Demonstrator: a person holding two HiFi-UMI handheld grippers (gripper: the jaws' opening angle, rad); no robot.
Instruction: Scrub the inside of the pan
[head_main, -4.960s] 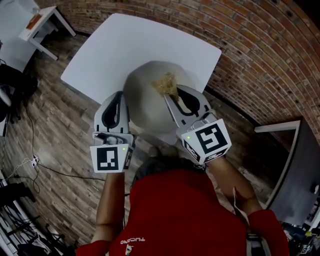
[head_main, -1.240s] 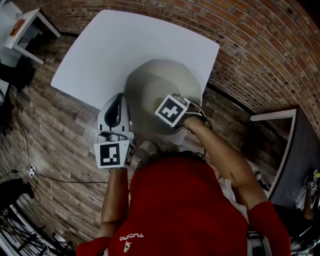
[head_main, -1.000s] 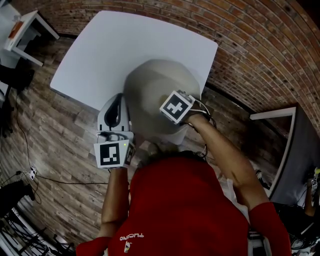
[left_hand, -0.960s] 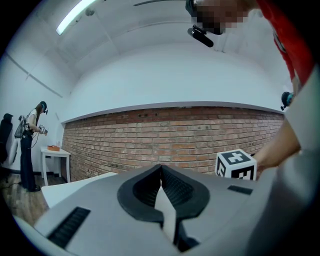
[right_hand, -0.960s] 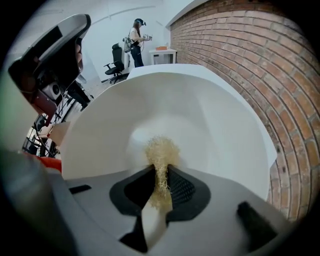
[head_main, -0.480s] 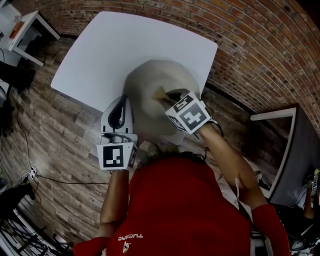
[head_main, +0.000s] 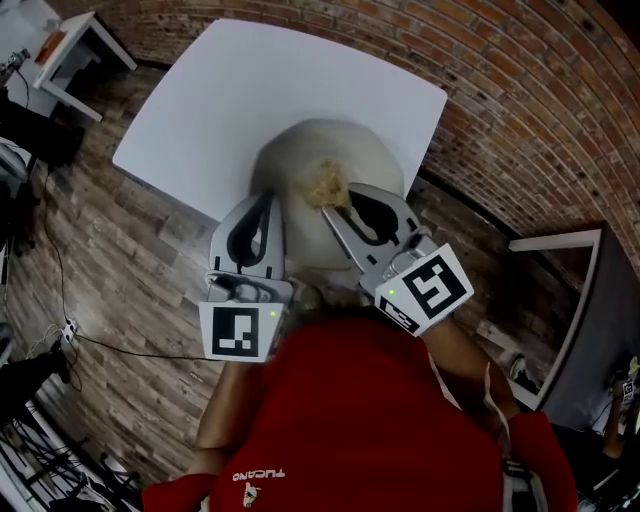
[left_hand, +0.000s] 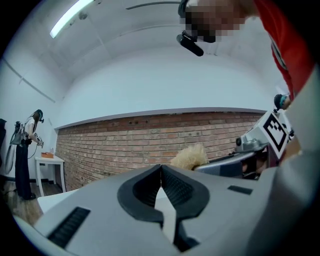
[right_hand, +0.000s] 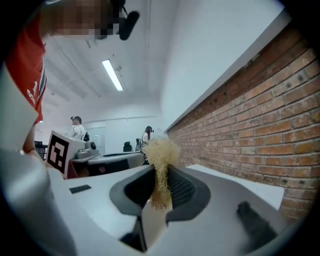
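A white table (head_main: 250, 90) stands on a plank floor (head_main: 110, 270), its right edge close to a brick wall (head_main: 520, 90). The pale pan (head_main: 370, 165) sits at the table's near edge, towards the right corner, with open tabletop beyond it and to its left. The left gripper (head_main: 268, 196) is just beside the pan's left rim, its jaws pressed together on nothing. The right gripper (head_main: 330, 205) reaches over the pan from the near side, its jaws clamped on a straw-coloured scrubber (head_main: 326, 184) whose tuft sticks out past the tips above the pan's middle.
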